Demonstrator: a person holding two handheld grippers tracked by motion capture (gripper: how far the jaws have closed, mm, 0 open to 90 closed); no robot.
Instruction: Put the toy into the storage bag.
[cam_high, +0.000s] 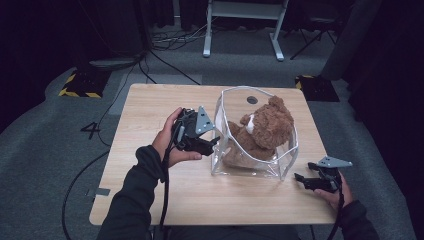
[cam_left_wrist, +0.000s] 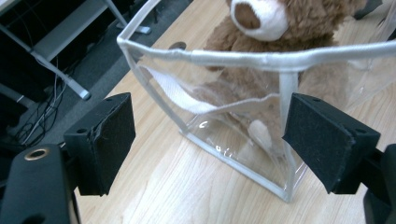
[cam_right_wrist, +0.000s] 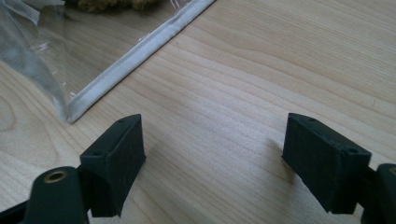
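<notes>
A brown teddy bear (cam_high: 264, 131) sits in a clear plastic bag (cam_high: 235, 167) on a wooden table (cam_high: 150, 130).

The bag stands open-topped right of the table's centre, the bear leaning toward two o'clock. At nine o'clock of the bag, the left gripper (cam_high: 214, 143) nears its white-trimmed side with jaws spread, probably lined up to pinch the edge. At four o'clock, the right gripper (cam_high: 300, 179) waits low over bare wood, jaws apart and holding nothing.

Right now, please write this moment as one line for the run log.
left gripper: open, at clear bag side | right gripper: open, apart from bag | teddy bear: inside bag | bag: upright on table
</notes>
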